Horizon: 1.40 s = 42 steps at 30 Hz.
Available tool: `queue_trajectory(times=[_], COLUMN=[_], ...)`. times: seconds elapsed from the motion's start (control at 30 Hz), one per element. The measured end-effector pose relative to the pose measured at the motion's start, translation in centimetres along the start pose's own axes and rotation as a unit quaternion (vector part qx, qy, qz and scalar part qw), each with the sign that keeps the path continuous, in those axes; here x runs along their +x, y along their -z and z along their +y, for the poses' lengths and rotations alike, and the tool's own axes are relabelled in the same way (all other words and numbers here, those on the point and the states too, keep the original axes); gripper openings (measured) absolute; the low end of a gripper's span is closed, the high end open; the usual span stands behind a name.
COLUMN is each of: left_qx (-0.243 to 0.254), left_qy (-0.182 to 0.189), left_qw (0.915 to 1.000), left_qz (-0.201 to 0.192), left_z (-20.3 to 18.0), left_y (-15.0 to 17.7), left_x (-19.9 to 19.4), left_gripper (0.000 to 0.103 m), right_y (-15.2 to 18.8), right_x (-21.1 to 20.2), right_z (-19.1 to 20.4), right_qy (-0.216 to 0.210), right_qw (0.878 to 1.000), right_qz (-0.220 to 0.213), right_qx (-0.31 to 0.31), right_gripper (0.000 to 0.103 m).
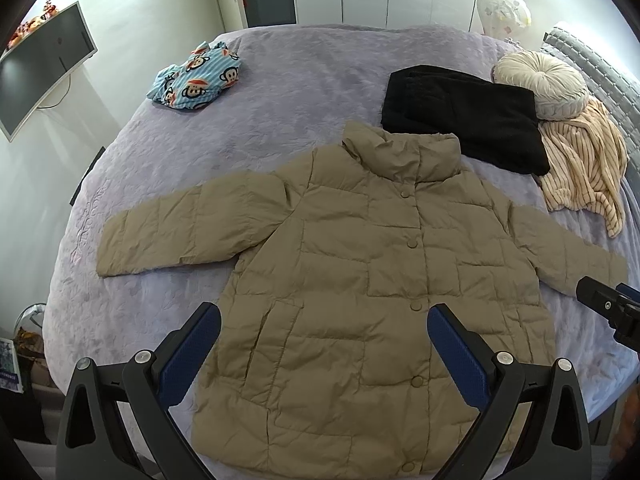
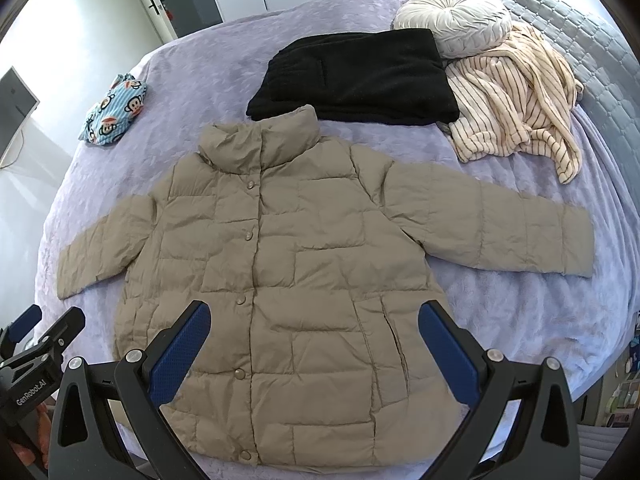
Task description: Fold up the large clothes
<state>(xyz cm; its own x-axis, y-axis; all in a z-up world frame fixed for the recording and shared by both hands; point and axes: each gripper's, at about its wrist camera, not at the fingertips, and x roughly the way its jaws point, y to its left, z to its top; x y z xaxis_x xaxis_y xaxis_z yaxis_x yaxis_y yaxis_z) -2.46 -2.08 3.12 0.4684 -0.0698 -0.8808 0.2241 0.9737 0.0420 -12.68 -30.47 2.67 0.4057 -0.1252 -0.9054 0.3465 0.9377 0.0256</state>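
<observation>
A tan quilted puffer jacket point(image 1: 360, 280) point(image 2: 280, 260) lies flat and face up on the lilac bedspread, snapped shut, collar pointing away, both sleeves spread out sideways. My left gripper point(image 1: 324, 320) hovers open above the jacket's lower left part, nothing between its blue pads. My right gripper point(image 2: 314, 316) hangs open over the lower right part near the pocket slit, also empty. The right gripper point(image 1: 608, 304) shows at the right edge of the left wrist view, and the left gripper point(image 2: 32, 332) at the left edge of the right wrist view.
Beyond the collar lies a folded black garment point(image 1: 460, 120) point(image 2: 356, 76). A cream striped garment point(image 1: 584, 172) point(image 2: 516, 104) is crumpled at the far right under a round cushion point(image 1: 544, 80) point(image 2: 452, 20). A blue monkey-print garment point(image 1: 196, 76) point(image 2: 112, 110) sits far left. Bed edge runs near me.
</observation>
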Motion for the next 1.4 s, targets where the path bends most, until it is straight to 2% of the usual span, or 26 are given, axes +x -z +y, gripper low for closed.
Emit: queue_trajectory(times=[1.4], left_qx=[-0.006], left_qy=[-0.004], left_qw=[1.0], left_qz=[0.001], left_z=[0.74], left_y=[0.04], left_x=[0.05], left_gripper=[0.103], right_y=[-0.23], right_x=[0.18], right_z=[0.49], right_qy=[0.001], right_qw=[1.0], right_qz=[0.002], right_qx=[-0.005], right_gripper=[0.103])
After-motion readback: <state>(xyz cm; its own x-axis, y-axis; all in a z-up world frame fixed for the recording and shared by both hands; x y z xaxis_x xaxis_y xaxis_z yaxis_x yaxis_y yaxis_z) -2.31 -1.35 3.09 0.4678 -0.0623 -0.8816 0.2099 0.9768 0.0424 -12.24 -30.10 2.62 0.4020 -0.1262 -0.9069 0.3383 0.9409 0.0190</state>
